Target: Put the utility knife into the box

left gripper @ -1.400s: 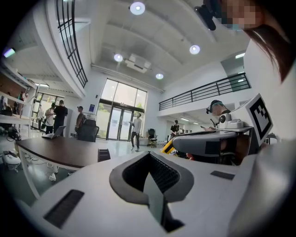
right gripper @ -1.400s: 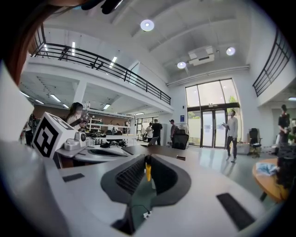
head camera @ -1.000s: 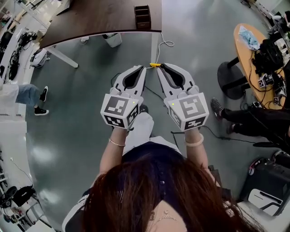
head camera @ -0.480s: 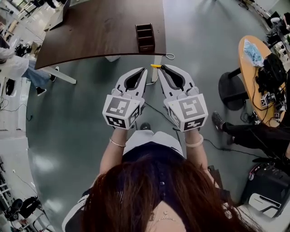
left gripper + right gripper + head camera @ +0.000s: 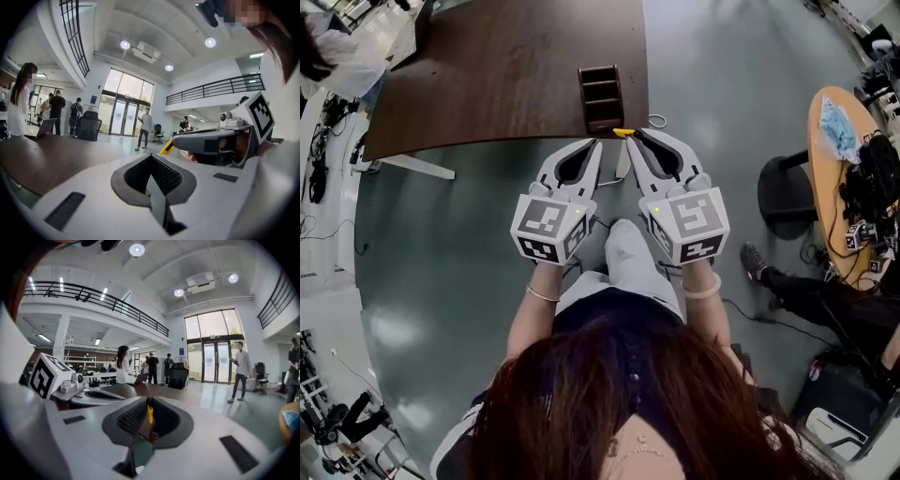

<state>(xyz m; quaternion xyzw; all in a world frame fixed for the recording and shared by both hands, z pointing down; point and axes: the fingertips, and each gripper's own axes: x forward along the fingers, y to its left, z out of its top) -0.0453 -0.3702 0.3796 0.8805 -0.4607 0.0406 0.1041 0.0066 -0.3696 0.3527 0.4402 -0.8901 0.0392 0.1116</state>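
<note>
Knife [image 5: 623, 133]: yellow, carried at the tip of the right tongs [image 5: 634, 137], in the air just short of the bench [image 5: 487, 75] edge.
Right tongs: clamped on the knife, which is seen between the jaws as a thin yellow strip.
Left tongs [image 5: 597, 143]: jaws together, nothing held.
Box [image 5: 601, 97]: dark, open-topped, divided into compartments, set at the near bench edge just ahead of the knife.
Handling: judged light, stiff and smooth-sided, so apt to slip or pivot; best gripped across the flat of the handle, clear of the blade end.
</note>
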